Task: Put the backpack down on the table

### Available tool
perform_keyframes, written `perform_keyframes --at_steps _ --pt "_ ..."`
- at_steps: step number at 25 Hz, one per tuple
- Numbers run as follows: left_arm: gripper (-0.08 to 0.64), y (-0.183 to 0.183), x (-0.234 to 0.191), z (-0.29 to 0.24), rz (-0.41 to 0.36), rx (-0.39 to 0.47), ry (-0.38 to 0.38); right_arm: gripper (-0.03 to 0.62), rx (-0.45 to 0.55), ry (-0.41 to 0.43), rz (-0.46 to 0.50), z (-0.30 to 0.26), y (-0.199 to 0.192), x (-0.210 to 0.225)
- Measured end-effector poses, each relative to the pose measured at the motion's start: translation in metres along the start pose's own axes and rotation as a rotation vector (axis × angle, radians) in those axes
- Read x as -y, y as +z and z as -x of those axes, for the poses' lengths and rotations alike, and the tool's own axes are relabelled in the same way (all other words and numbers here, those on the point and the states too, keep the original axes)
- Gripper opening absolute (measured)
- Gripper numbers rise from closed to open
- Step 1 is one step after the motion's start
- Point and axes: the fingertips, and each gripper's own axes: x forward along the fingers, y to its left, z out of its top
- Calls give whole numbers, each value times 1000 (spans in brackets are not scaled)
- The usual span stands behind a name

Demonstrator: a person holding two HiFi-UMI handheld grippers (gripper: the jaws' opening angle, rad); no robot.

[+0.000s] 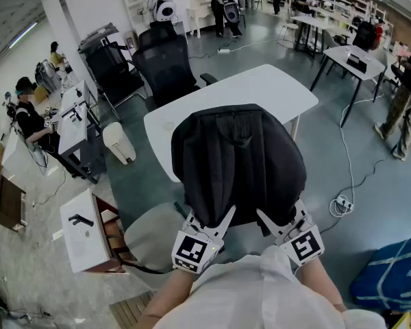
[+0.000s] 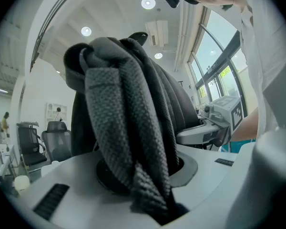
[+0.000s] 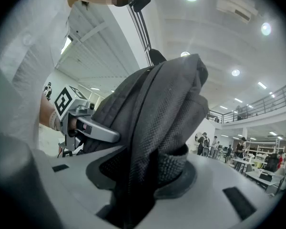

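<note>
Holds the black backpack (image 1: 236, 163) up with both tongs, off the near end of the white table (image 1: 260, 91), bag hanging upright between the person and the tabletop; cannot tell whether its bottom touches the surface

Grips it at the near lower left with the left gripper (image 1: 212, 226), jaws drawn narrow and pinched on a fold of woven strap fabric

Grips it at the near lower right with the right gripper (image 1: 277, 225), jaws set a little wider and clamped on a thicker bunch of mesh and dark cloth

Keeps both tongs close together, roughly level, just beside each other under the bag

Faces a black office chair (image 1: 166, 64) at the table's far left, a white bin (image 1: 120, 142) on the floor to the left, a power strip (image 1: 342, 203) on the floor to the right
</note>
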Motion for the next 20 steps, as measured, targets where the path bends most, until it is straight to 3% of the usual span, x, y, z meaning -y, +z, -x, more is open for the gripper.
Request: perform_keyframes --at_steps 20 --pt "120 3 -21 7 0 20 0 189 22 6 -12 -21 10 -4"
